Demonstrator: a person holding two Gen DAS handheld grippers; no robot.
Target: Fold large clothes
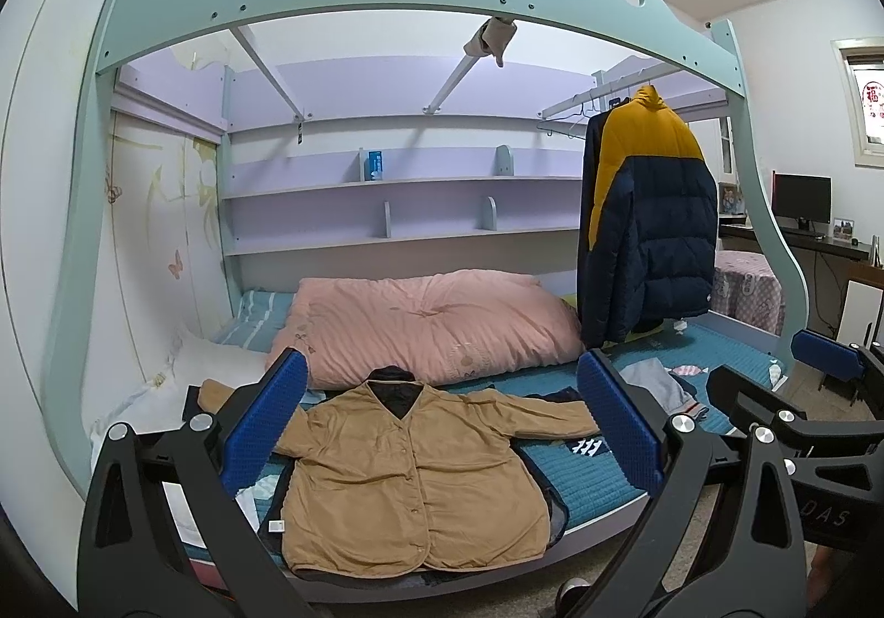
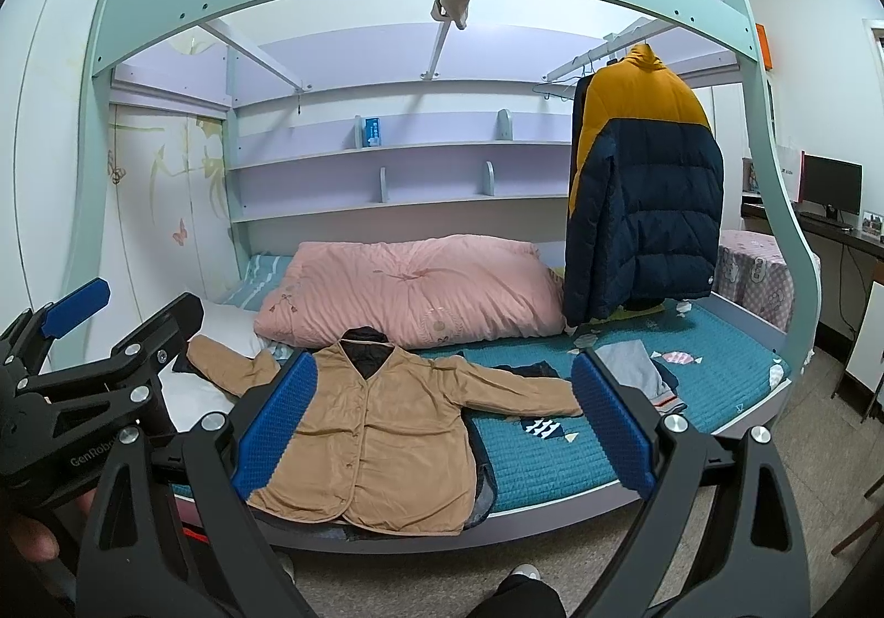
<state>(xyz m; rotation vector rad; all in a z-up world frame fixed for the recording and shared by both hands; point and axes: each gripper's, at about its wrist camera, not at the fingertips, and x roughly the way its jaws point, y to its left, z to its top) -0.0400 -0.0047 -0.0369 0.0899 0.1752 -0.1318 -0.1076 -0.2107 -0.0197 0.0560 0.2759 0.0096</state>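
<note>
Bunk bed (image 1: 735,463) across the view, teal mattress under a mint frame. Pink quilt (image 1: 431,325) heaped at the back. Puffer jacket (image 1: 646,214), navy and yellow, hanging from the rail at the right end. Tan coat (image 1: 409,480) spread flat near the front edge of the mattress, buttoned, collar toward the quilt, both sleeves out sideways, hem close to the bed edge. Dark garment (image 2: 530,370) half hidden under the coat, grey one (image 2: 635,375) just beside the right sleeve.

Left gripper (image 1: 442,424) held off the bed, fingers spread wide, nothing between them. Right gripper (image 2: 442,424) likewise wide apart and empty, beside the left. Folding not yet begun, by the look of it.

Risks from here, as judgement only:
- Pinching the dark garment along with a sleeve, since it lies right underneath; fold then drags both.
- Hem slipping off the bed edge when a sleeve is pulled across, given how near the edge it lies.
- Thick padded cloth springing open if gripped shallowly.
- Left sleeve on the white bedding bunching instead of sliding.
</note>
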